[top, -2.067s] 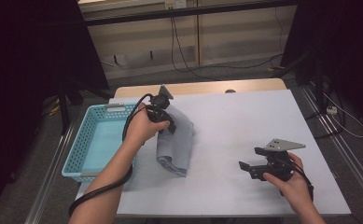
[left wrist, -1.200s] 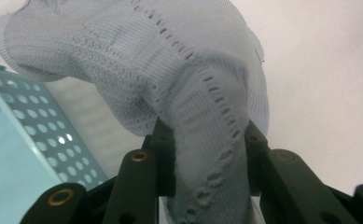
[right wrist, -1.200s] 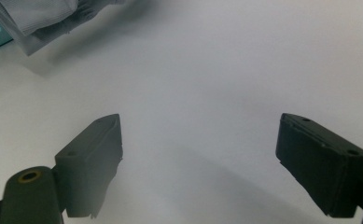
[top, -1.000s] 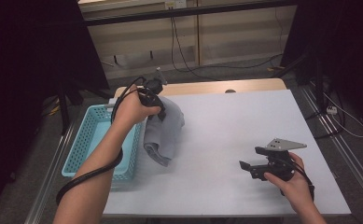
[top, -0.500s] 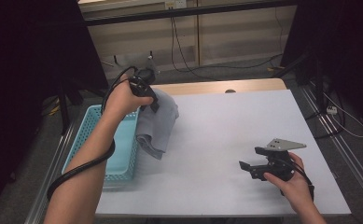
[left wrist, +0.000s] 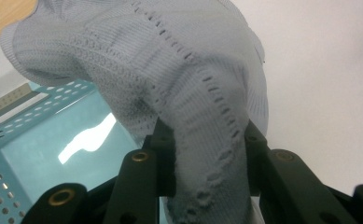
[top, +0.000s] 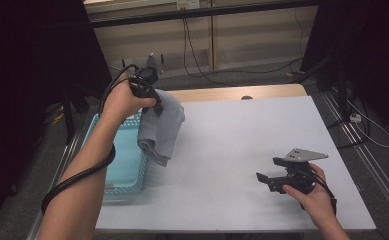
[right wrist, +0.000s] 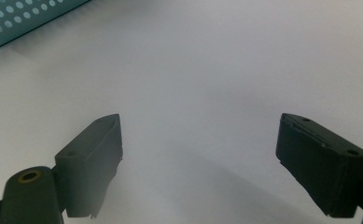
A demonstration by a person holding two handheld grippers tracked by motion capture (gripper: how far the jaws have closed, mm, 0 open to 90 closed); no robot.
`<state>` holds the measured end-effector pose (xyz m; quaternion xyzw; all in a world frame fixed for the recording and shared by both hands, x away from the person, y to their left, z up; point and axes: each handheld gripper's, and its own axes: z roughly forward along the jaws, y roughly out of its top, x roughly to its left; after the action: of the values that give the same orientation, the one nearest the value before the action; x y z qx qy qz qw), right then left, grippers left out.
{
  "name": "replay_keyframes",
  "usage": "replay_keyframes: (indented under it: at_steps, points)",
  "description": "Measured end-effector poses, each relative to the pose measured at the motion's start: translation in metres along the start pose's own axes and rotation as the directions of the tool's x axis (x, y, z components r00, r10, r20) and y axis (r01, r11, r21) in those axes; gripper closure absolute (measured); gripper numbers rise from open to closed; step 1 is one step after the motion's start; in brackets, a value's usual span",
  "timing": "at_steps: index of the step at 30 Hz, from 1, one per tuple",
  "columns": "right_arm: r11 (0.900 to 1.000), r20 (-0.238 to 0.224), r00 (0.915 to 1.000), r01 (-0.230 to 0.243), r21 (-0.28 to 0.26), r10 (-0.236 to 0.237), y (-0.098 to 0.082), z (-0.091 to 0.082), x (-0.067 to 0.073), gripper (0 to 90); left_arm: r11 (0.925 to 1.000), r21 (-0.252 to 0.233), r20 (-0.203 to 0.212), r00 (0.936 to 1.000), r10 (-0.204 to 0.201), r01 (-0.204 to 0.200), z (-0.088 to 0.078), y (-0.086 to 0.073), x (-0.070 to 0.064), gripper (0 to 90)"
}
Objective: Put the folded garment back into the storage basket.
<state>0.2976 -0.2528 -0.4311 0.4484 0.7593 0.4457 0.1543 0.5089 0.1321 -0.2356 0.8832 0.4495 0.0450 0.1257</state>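
Note:
A grey knitted garment (top: pixel 162 127) hangs bunched from my left gripper (top: pixel 154 106), lifted over the table's back left, beside the blue basket (top: pixel 112 167). In the left gripper view the knit (left wrist: pixel 170 79) is pinched between the two black jaws, and the left gripper (left wrist: pixel 207 154) is shut on it. My right gripper (top: pixel 267 180) rests low over the white table (top: pixel 242 135) at the front right, pointing left. Its jaws stand wide apart with bare table between them, as the right gripper (right wrist: pixel 200 154) view shows.
The perforated blue basket (left wrist: pixel 44 140) sits at the table's left edge, partly under the hanging cloth; its corner (right wrist: pixel 25 18) lies beyond the right gripper. Cables trail from both grippers. Behind the table are a wooden strip (top: pixel 232 92) and floor cables.
My left gripper has lifted the grey garment off the table and carried it up and left, toward the basket. The right gripper has stayed where it was.

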Motion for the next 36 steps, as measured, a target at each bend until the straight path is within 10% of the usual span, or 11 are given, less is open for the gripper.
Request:
replay_keyframes:
  at_steps: [36]
  points:
    - [1.0,0.006,1.0,0.003,0.0,-0.003,0.0,0.0,-0.001,14.7,0.9979,-0.022,-0.039,0.9974,-0.061,0.061,-0.023,-0.011,0.04,67.7]
